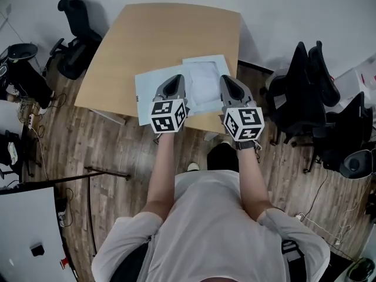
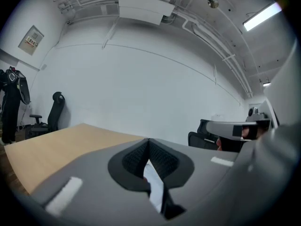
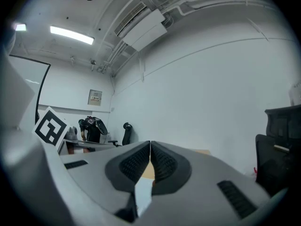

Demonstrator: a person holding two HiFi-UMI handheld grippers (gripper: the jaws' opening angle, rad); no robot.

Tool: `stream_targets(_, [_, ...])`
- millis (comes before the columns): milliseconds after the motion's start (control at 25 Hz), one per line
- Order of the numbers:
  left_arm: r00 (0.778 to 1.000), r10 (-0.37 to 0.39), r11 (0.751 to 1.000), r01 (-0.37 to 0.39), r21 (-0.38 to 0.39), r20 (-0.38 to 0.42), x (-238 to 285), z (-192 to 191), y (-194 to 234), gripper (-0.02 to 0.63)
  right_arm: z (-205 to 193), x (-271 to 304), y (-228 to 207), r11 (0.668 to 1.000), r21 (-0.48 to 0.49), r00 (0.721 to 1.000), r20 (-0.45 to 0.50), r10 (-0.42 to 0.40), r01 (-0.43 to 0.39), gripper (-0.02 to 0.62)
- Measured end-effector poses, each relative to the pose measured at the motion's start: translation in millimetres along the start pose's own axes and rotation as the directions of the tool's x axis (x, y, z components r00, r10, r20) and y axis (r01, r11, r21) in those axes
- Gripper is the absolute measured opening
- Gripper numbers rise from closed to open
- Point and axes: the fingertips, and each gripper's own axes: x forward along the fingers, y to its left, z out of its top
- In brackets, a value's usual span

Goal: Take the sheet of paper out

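over near table edge, head view: sheet of paper (image 1: 204, 81) lies flat on table (image 1: 153, 34), flanked by left gripper (image 1: 175, 78) and right gripper (image 1: 227, 79). left gripper view: jaws pressed together, nothing held. right gripper view: likewise closed, empty. jaws to be opened first, then one free paper edge pinched and drawn out level.

You have no word, brand or number to read at this moment. The marker cube (image 1: 168, 115) on your left gripper (image 1: 175, 79) and the cube (image 1: 243, 124) on your right gripper (image 1: 227, 78) show only black-and-white square patterns, no letters. A framed notice (image 2: 31, 38) hangs on the wall, but its print is too small to read.
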Motion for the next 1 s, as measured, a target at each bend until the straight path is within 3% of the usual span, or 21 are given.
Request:
stream_targets(440, [0.982,0.036,0.991,-0.058,-0.118,-0.185,94,-96,40,0.009,-79,90,-38,0.987,0.000,0.974,-0.164,0.160,-0.162,0.013])
stream_targets(600, [0.952,0.045,0.986,-0.090,-0.139,-0.303,114,-136,50,0.009,-106,123,-39,0.974,0.041,0.948,-0.225,0.227,-0.223,0.012])
stream_targets(840, [0.905,0.002,0.983,-0.079,-0.163,-0.425,143,-186,54,0.046,-147,154,-51,0.965,0.127,0.925,-0.280,0.257,-0.230,0.014])
stream_targets(1000, [0.862,-0.034,0.985,-0.057,-0.164,-0.505,150,-223,47,0.077,-179,155,-55,0.959,0.169,0.906,-0.325,0.271,-0.227,0.014])
